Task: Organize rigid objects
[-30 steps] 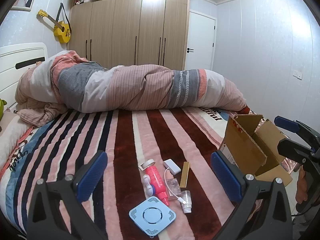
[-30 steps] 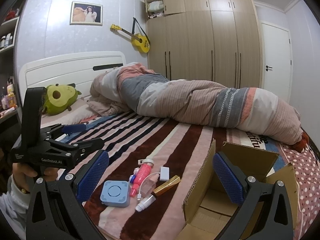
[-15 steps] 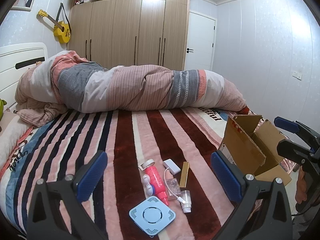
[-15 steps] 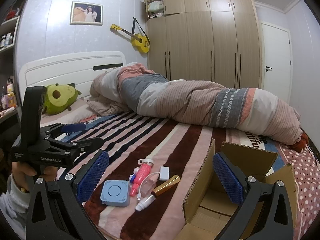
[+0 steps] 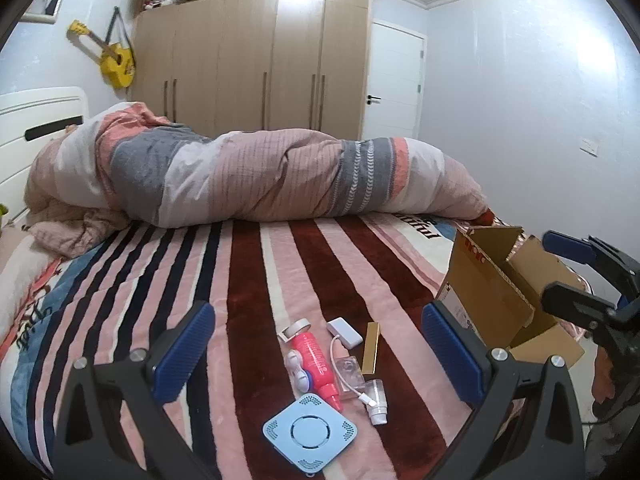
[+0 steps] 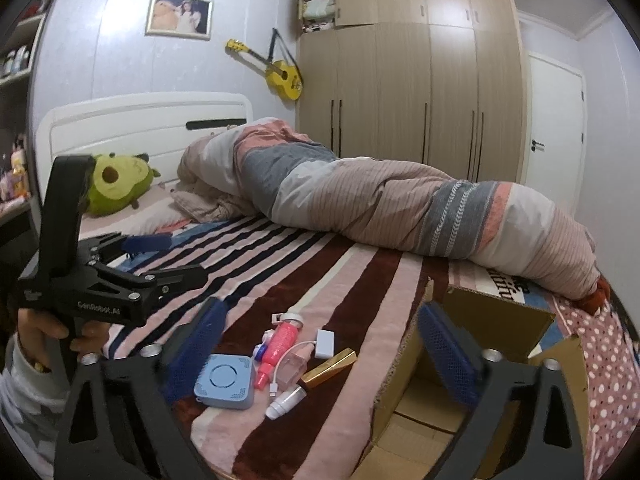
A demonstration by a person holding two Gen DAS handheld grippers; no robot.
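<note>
A cluster of small items lies on the striped blanket: a blue square device [image 5: 310, 436] [image 6: 225, 382], a pink bottle [image 5: 316, 360] [image 6: 280, 338], a white adapter with cable [image 5: 344, 332] [image 6: 325, 343], a gold bar [image 5: 371, 347] [image 6: 330, 366] and a small white bottle [image 5: 377, 402] [image 6: 286, 400]. An open cardboard box [image 5: 508, 304] [image 6: 500, 320] stands to their right. My left gripper [image 5: 317, 314] [image 6: 182, 258] hovers open over the cluster, holding nothing. My right gripper [image 6: 322, 308] [image 5: 560, 270] is open beside the box, its jaws closing on nothing.
A rolled striped duvet [image 5: 260, 176] lies across the far side of the bed. A green plush toy [image 6: 116, 184] sits by the white headboard [image 6: 140, 120]. Wardrobes [image 5: 256, 64] and a door [image 5: 394, 84] line the back wall. A person's hand [image 6: 44, 332] grips the left gripper's handle.
The right gripper's fingers have moved inward, narrowing the gap. The left gripper and the items on the bed have not moved.
</note>
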